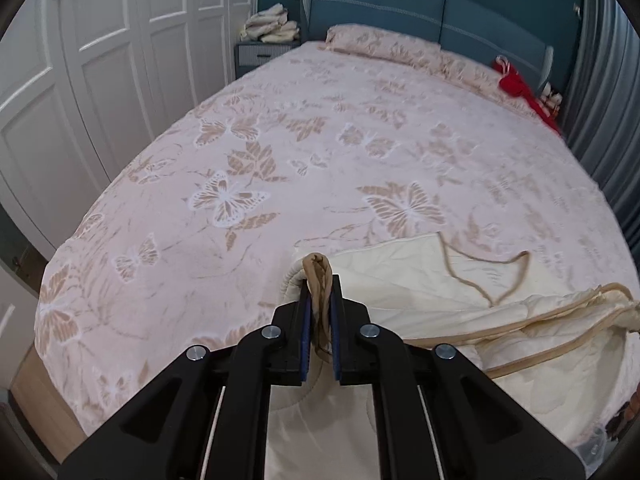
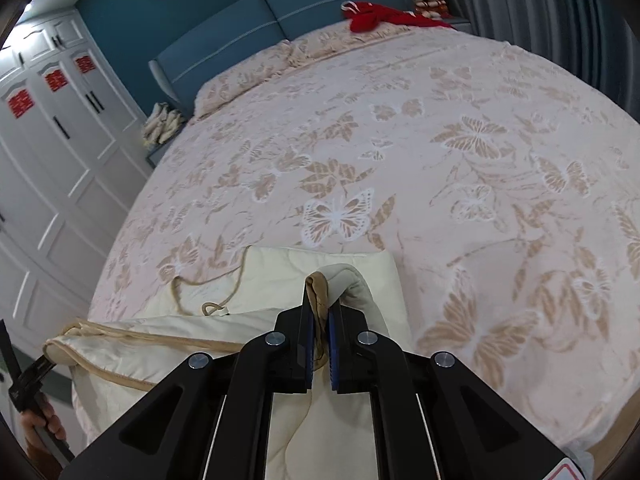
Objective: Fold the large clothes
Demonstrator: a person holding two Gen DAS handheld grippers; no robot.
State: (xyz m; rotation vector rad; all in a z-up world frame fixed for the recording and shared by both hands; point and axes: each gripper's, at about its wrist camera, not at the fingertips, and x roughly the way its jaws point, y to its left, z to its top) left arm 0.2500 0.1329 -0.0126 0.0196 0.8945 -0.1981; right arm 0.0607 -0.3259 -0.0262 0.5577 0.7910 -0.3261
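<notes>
- Bedroom setup, everything's happening on a big bed with a pink butterfly bedspread (image 1: 280, 128) — nearest thing to both cameras is the gripper fingers, so starting there.
- left gripper (image 1: 320, 304): fingers nearly closed, clamped on the tan-trimmed edge of the cream quilt (image 1: 420, 280). You can see the bunched tan binding poking out above the blue pads (image 1: 306, 332).
- right gripper (image 2: 320, 312): same deal, fingers pinched almost shut on another bit of that tan edge, with a fold of the quilt curling up and over just right of the tips.
- So two grippers, both holding fabric, one quilt between them.
- The quilt sits at the near end of the bed, partly folded over itself. A flat layer lies on the bedspread, and a thicker bundle with tan piping sags between the two grippers.
- One loose tan cord (image 1: 488, 280) lies in a loop on the flat layer.
- In the right wrist view the person's left hand (image 2: 44, 420) shows at the bottom left corner, wrapped round the other gripper's handle.
- Farther up: patterned pillows along the blue headboard (image 1: 400, 8) — can't count them for sure.
- One red garment (image 2: 380, 16) at the far corner, two dolls (image 2: 426, 0) behind it.
- White wardrobe (image 1: 100, 60) along the left side, with a pile of cream cloth (image 1: 272, 24) on the nightstand (image 1: 260, 54).
</notes>
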